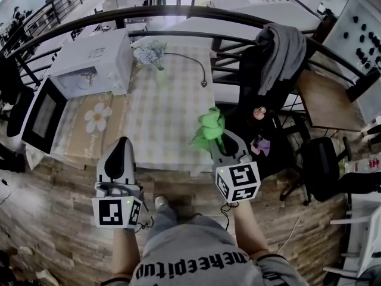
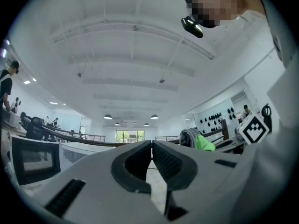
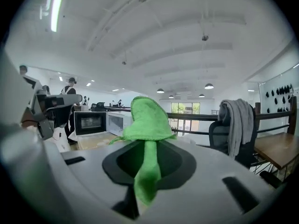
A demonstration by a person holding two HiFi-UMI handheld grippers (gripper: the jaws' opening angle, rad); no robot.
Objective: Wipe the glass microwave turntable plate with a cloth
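Right gripper [image 3: 148, 146] pinching green cloth [image 3: 148, 118], bunched above jaws, left gripper [image 2: 152, 148] closed

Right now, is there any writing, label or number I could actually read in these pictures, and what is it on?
"keepitup": upside down on the person's grey shirt; its ends are cut off, so the reading is unsure.
Small script under the daisy on the table mat: too small to read.
Label on top of the microwave: too blurred to read.
Square markers on the gripper cubes: black-and-white patterns, not writing.
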